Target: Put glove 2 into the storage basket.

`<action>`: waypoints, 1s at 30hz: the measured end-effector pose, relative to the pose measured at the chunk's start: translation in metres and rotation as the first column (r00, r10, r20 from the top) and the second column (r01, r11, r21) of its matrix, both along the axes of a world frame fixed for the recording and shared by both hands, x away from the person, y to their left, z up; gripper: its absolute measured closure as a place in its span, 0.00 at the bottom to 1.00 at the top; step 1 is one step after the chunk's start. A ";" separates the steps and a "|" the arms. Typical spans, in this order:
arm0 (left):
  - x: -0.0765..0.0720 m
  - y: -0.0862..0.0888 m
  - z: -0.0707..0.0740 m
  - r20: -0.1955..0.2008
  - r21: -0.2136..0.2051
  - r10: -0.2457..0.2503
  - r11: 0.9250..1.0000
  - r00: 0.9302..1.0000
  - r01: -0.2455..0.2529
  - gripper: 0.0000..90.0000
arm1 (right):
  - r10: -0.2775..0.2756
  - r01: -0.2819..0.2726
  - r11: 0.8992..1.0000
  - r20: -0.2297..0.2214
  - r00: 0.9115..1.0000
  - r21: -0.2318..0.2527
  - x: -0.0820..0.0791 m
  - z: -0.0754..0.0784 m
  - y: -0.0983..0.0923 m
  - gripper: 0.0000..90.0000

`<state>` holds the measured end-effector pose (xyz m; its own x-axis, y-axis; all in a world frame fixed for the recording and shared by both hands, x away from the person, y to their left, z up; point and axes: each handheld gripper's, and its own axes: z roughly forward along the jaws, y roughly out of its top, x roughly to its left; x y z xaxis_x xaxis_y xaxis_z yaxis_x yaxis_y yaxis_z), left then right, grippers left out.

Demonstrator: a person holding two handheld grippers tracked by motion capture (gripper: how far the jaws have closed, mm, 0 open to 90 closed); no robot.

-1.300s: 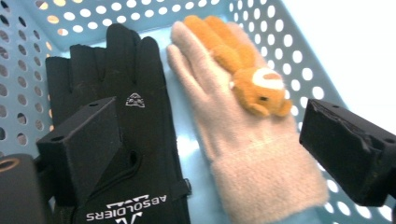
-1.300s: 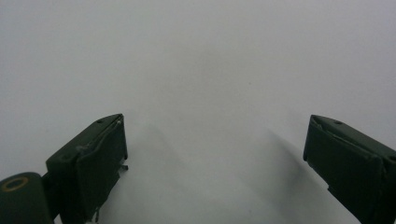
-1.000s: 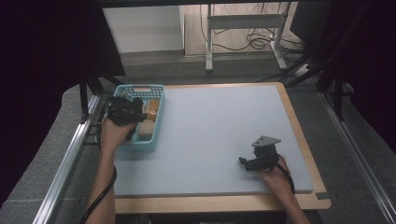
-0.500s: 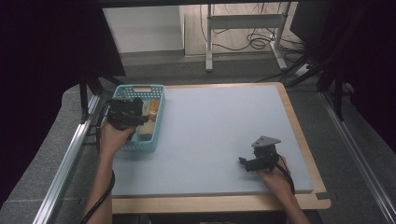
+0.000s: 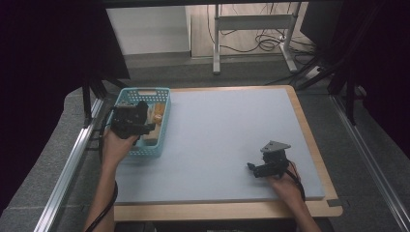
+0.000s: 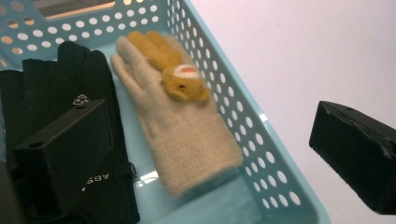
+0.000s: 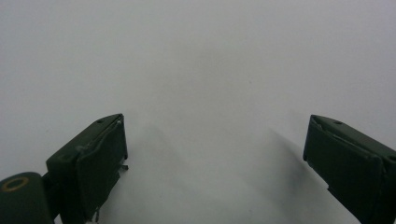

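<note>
since a second ago my left hand has drawn back a little toward me along the basket, while my right has not budged.

what i am after is the cream knitted glove with a small mustard-yellow plush animal sewn on its back (image 6: pixel 180 126). it lies flat in the pale blue perforated plastic basket (image 6: pixel 261 154), fingers pointing to the far end, its outer edge close against the basket's right wall. beside it, touching along one edge, lies a black fabric glove with white lettering on the cuff (image 6: pixel 56 107).

my left gripper (image 6: pixel 210 154) hangs above the basket with its jaws spread wide: one jaw sits over the black glove, the other out past the basket wall over the table, so the cream glove's cuff lies between them but nothing is pinched. in the high view the basket (image 5: pixel 159 92) stands at the left edge of the pale grey-blue table mat (image 5: pixel 227 135), and my left gripper (image 5: pixel 130 121) is over it.

my right gripper (image 5: pixel 263 166) rests low over bare mat near my side, jaws spread and empty.

as i judge it, the work is barely begun: both gloves are still in the basket and none is on the mat. lowering, pinching and lifting out are all left.
</note>
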<state>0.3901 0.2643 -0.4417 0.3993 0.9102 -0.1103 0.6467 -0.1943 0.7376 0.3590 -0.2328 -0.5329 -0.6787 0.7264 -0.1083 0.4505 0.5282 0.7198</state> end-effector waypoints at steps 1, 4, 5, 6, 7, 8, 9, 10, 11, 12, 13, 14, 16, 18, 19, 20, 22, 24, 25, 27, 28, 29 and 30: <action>-0.001 -0.001 0.000 0.003 0.002 -0.005 1.000 1.000 0.005 0.00 | 0.000 0.000 1.000 0.000 1.000 0.000 0.000 0.000 0.000 0.07; -0.004 -0.003 0.000 0.010 0.008 -0.013 1.000 1.000 0.013 0.00 | 0.001 -0.001 1.000 0.001 1.000 -0.002 0.000 0.000 0.000 0.07; -0.005 -0.004 0.000 0.012 0.010 -0.017 1.000 1.000 0.017 0.00 | 0.001 -0.001 1.000 0.002 1.000 -0.002 0.000 0.000 0.000 0.07; -0.006 -0.005 0.001 0.013 0.009 -0.020 1.000 1.000 0.020 0.00 | 0.001 -0.001 1.000 0.003 1.000 -0.002 0.000 0.000 0.000 0.07; -0.007 -0.006 0.001 0.016 0.008 -0.023 1.000 1.000 0.022 0.00 | 0.002 -0.002 1.000 0.003 1.000 -0.002 0.000 0.000 0.000 0.07; -0.008 -0.007 0.001 0.017 0.008 -0.025 1.000 1.000 0.025 0.00 | 0.001 -0.001 1.000 0.003 1.000 -0.002 0.000 0.000 0.000 0.07; -0.009 -0.008 0.001 0.019 0.009 -0.027 1.000 0.999 0.027 0.00 | 0.002 -0.002 1.000 0.005 1.000 -0.003 0.000 0.000 0.000 0.07; -0.009 -0.008 0.001 0.022 0.011 -0.032 0.999 0.999 0.032 0.00 | 0.001 -0.001 1.000 0.004 1.000 -0.003 0.000 0.000 0.000 0.07; -0.010 -0.009 0.001 0.027 0.016 -0.036 0.999 0.999 0.035 0.00 | 0.001 -0.001 1.000 0.004 1.000 -0.003 0.000 0.000 0.000 0.07; -0.011 -0.011 0.000 0.033 0.018 -0.039 0.999 0.999 0.039 0.00 | 0.001 -0.001 1.000 0.004 1.000 -0.003 0.000 0.000 0.000 0.07; -0.012 -0.011 0.000 0.034 0.024 -0.044 0.999 0.998 0.043 0.00 | 0.001 -0.001 1.000 0.005 1.000 -0.003 0.000 0.000 0.000 0.07; -0.013 -0.012 0.000 0.034 0.026 -0.045 0.999 0.998 0.044 0.00 | 0.001 -0.001 1.000 0.005 1.000 -0.003 0.000 0.000 0.000 0.07; -0.014 -0.014 -0.001 0.035 0.033 -0.055 0.998 0.998 0.054 0.00 | 0.001 -0.001 1.000 0.005 1.000 -0.003 0.000 0.000 0.000 0.07; -0.016 -0.015 -0.001 0.036 0.032 -0.055 0.998 0.998 0.054 0.00 | 0.001 -0.001 1.000 0.005 1.000 -0.003 0.000 0.000 0.000 0.07; -0.016 -0.016 -0.001 0.038 0.031 -0.062 0.998 0.997 0.061 0.01 | 0.001 -0.001 1.000 0.006 1.000 -0.003 0.000 0.000 0.000 0.07; -0.017 -0.017 -0.001 0.038 0.028 -0.062 0.998 0.997 0.061 0.00 | 0.001 -0.001 1.000 0.005 1.000 -0.003 0.000 0.000 0.000 0.07; -0.019 -0.019 -0.002 0.044 0.026 -0.067 0.997 0.997 0.066 0.00 | 0.001 -0.001 1.000 0.005 1.000 -0.003 0.000 0.000 0.000 0.07; -0.021 -0.021 -0.001 0.051 0.021 -0.075 0.997 0.996 0.074 0.00 | 0.001 -0.001 1.000 0.006 1.000 -0.003 0.000 0.000 0.000 0.07; -0.022 -0.023 -0.001 0.052 0.021 -0.079 0.997 0.996 0.078 0.00 | 0.001 -0.001 1.000 0.007 1.000 -0.003 0.000 0.000 0.000 0.07; -0.023 -0.026 -0.001 0.057 0.019 -0.090 0.996 0.994 0.089 0.00 | 0.001 -0.001 1.000 0.007 1.000 -0.004 0.000 0.000 0.000 0.07; -0.025 -0.027 -0.001 0.058 0.017 -0.092 0.996 0.994 0.091 0.00 | 0.002 -0.002 1.000 0.008 1.000 -0.004 0.000 0.000 0.000 0.07; -0.026 -0.029 -0.001 0.059 0.019 -0.099 0.995 0.993 0.098 0.00 | 0.002 -0.002 1.000 0.008 1.000 -0.004 0.000 0.000 0.000 0.07; -0.027 -0.031 -0.001 0.061 0.018 -0.103 0.995 0.993 0.102 0.00 | 0.002 -0.002 1.000 0.008 1.000 -0.004 0.000 0.000 0.000 0.07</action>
